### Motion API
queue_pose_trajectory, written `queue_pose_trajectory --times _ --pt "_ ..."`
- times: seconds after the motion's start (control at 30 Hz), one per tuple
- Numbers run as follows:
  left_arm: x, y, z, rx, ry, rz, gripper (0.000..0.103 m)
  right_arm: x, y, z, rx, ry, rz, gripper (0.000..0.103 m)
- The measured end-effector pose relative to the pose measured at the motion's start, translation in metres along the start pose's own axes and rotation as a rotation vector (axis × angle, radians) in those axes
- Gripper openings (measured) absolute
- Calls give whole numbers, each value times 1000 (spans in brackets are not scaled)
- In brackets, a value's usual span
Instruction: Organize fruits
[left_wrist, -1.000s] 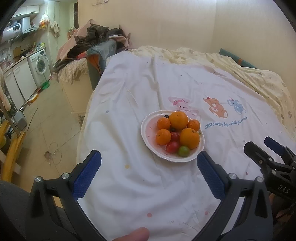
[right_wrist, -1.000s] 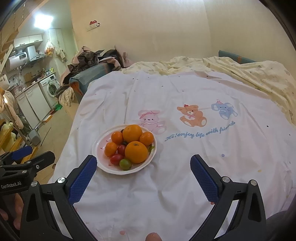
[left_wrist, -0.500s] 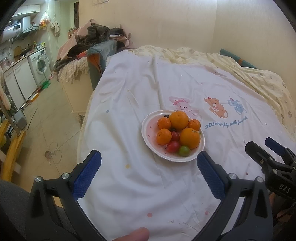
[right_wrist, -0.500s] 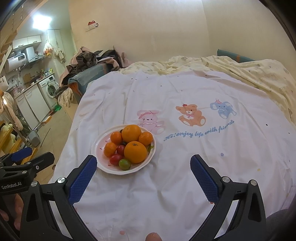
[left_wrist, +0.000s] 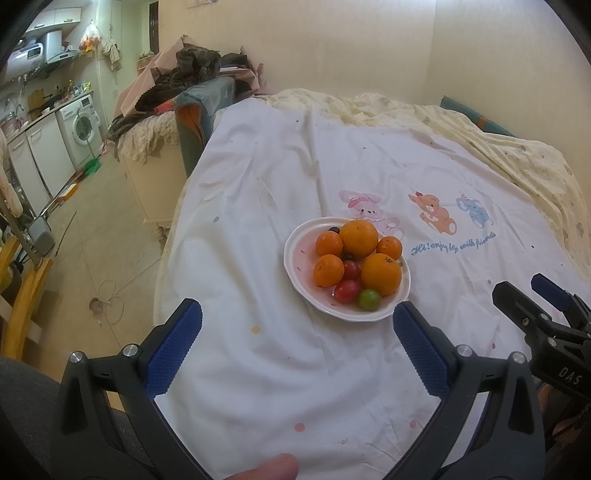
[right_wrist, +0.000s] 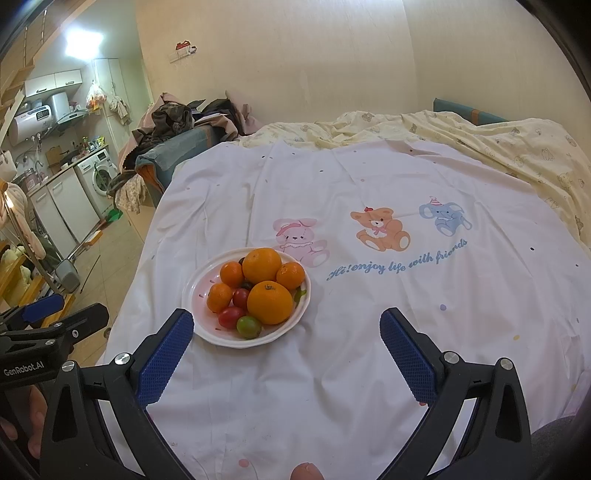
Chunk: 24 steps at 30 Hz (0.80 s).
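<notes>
Left gripper (left_wrist: 297, 338): I am holding it low over the white printed sheet (left_wrist: 258, 369), its blue pads spread wide and gripping nothing.

Plate of fruit (left_wrist: 295, 258): it is sitting on the sheet just ahead of my left gripper and a little right of its centre line, with the near rim almost touching the right-hand pad (left_wrist: 419, 354).

On the plate: I am seeing two large oranges (left_wrist: 359, 238), three small mandarins (left_wrist: 328, 270), two red cherry tomatoes (left_wrist: 347, 290), one green tomato (left_wrist: 369, 299) at the near edge, and dark berries I cannot make out.

Right gripper (right_wrist: 286, 352): I am holding it empty too, fingers just as wide apart. From this side the plate is lying ahead and to the left, its near rim beside the left-hand pad (right_wrist: 166, 360).

Deciding relation: I judge the left gripper the nearer one and the better lined up; the fruit is round, so no long axis matters.

Unknown: I am seeing no second dish to sort into.
</notes>
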<state>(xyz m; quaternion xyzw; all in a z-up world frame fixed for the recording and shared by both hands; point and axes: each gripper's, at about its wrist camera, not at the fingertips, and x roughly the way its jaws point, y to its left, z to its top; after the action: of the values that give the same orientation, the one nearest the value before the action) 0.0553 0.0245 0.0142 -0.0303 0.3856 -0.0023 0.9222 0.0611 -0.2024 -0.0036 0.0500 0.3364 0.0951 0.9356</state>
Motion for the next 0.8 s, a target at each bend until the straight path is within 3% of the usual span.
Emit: queue_pose_trajectory --times 0.8 --pt "0 0 0 2 1 1 102 0 -4 -2 12 7 -4 103"
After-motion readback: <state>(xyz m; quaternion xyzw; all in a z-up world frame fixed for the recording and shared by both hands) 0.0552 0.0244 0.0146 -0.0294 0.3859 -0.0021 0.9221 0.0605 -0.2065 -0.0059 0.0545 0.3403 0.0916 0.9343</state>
